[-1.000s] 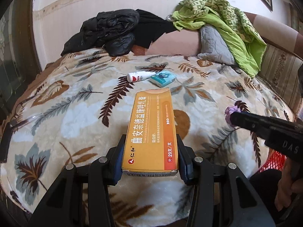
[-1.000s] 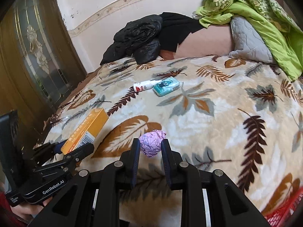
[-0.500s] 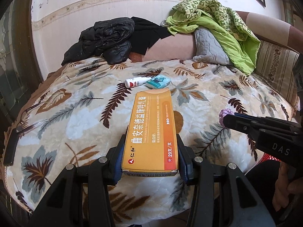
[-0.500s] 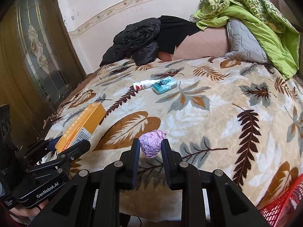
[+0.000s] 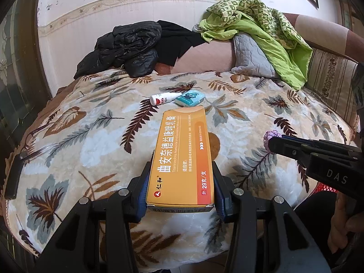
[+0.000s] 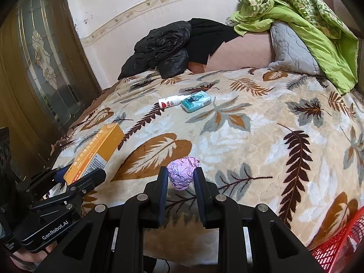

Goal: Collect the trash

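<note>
My left gripper (image 5: 180, 183) is shut on a long orange medicine box (image 5: 184, 154) and holds it above the near edge of the leaf-patterned bed. The box also shows in the right wrist view (image 6: 95, 152). My right gripper (image 6: 180, 177) is shut on a crumpled purple foil ball (image 6: 183, 173), also held above the bed; the ball shows in the left wrist view (image 5: 270, 135). A small white bottle (image 6: 170, 101) and a teal tissue pack (image 6: 196, 102) lie side by side on the blanket farther back.
A red mesh basket (image 6: 341, 243) stands below the bed's near right edge. Black jackets (image 6: 163, 45), a grey pillow (image 6: 291, 50) and a green quilt (image 6: 318, 22) are piled at the headboard. A wooden glass door (image 6: 36, 68) is on the left.
Both grippers have drawn back from the bed toward its near edge, each still holding its item. More of the red basket shows at the lower right.
</note>
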Demonstrator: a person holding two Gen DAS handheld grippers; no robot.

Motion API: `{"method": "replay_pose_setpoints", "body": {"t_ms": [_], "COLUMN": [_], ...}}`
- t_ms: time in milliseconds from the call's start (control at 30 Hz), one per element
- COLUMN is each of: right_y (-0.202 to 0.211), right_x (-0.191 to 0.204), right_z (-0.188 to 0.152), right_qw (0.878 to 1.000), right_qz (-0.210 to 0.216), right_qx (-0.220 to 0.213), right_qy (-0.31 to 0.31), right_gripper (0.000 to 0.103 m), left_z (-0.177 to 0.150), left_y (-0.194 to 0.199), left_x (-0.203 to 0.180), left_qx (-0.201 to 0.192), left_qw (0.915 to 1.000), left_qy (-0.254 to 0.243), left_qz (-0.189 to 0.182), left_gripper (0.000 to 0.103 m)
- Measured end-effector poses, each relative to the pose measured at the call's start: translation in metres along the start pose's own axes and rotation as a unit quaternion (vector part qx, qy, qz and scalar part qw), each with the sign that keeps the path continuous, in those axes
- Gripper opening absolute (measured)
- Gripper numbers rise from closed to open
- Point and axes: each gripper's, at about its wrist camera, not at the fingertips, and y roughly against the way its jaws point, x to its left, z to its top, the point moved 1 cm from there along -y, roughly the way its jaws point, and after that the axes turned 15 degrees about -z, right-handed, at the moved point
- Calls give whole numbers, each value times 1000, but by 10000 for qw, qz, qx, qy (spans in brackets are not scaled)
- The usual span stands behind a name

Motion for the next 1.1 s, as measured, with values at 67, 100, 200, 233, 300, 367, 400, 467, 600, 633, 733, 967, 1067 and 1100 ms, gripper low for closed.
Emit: {"method": "replay_pose_setpoints", "body": {"t_ms": [67,100,200,233,300,367,400,467,600,633,733,967,1067,1100], "right_y": [1,0,0,0,0,0,0,0,0,0,1,2,3,4], "right_x": [0,0,0,0,0,0,-1,-1,-1,-2,-3,-3,-5,-6], "right_z": [0,0,0,0,0,0,0,0,0,0,1,0,2,3], "right_qw": [10000,10000,10000,10000,10000,10000,10000,10000,10000,10000,10000,9999,9997,9996], "right_qz": [-5,3,0,4,10,12,12,9,15,15,18,15,35,46], "right_qx": [-4,-2,2,4,10,5,8,9,12,13,22,52,88,101], "right_qy": [7,3,-14,-27,-40,-38,-34,-42,-53,-59,-78,-121,-221,-261], "right_gripper": [25,25,25,25,25,25,25,25,25,25,25,25,25,25], "left_z": [1,1,1,1,1,1,1,1,0,1,1,0,-2,-2], "left_y": [-1,-1,-1,-1,-2,-1,-1,-1,-2,-2,-2,-2,-3,-2], "left_x": [-2,-2,-2,-2,-2,-2,-2,-2,-4,-3,-3,-6,-13,-14], "left_qx": [13,10,6,12,20,14,16,14,18,15,18,6,-13,-24], "left_qw": [10000,10000,10000,10000,10000,10000,10000,10000,10000,10000,10000,10000,9997,9995], "left_qy": [-16,-19,-11,-9,-12,-13,-11,-14,-21,-16,-15,10,53,48], "left_qz": [-8,-7,-3,-11,-13,-12,-18,-13,-24,-16,-20,-82,-258,-308], "left_gripper": [46,46,46,46,46,46,46,46,46,46,46,46,46,46]}}
